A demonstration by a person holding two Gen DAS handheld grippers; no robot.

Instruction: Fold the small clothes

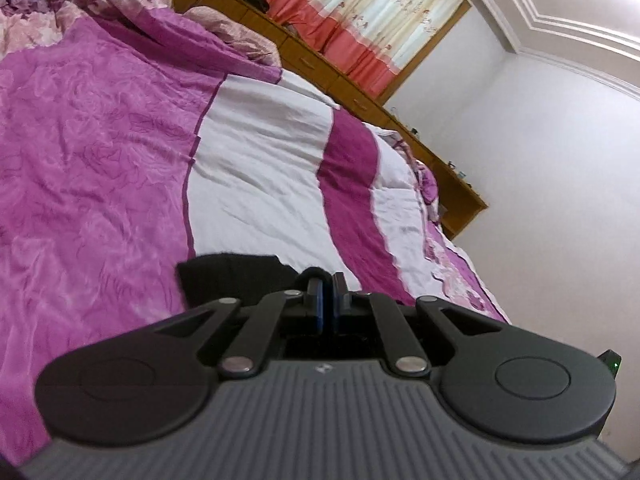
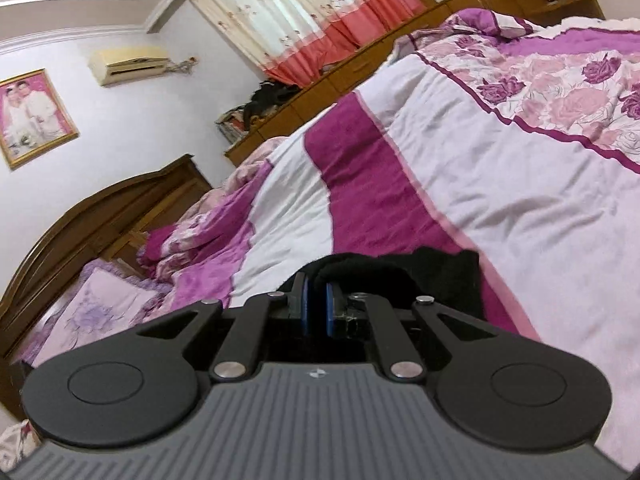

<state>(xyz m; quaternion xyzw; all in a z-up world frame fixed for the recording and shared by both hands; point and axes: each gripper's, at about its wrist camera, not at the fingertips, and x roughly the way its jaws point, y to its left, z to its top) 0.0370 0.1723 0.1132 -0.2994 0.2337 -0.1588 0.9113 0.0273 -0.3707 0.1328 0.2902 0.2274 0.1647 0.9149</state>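
Both the left gripper point(image 1: 329, 280) and right gripper point(image 2: 316, 286) pinch a small black knit garment point(image 1: 236, 280), seemingly stretched between them above the purple-and-white quilted bedspread point(image 1: 260, 168).

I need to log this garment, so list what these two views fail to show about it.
- Left wrist view: black garment mostly hidden behind the left hand-held gripper; type unreadable.
- Right wrist view: its lower part is covered by the right hand-held gripper.
- Both views: how far folding has got cannot be told.
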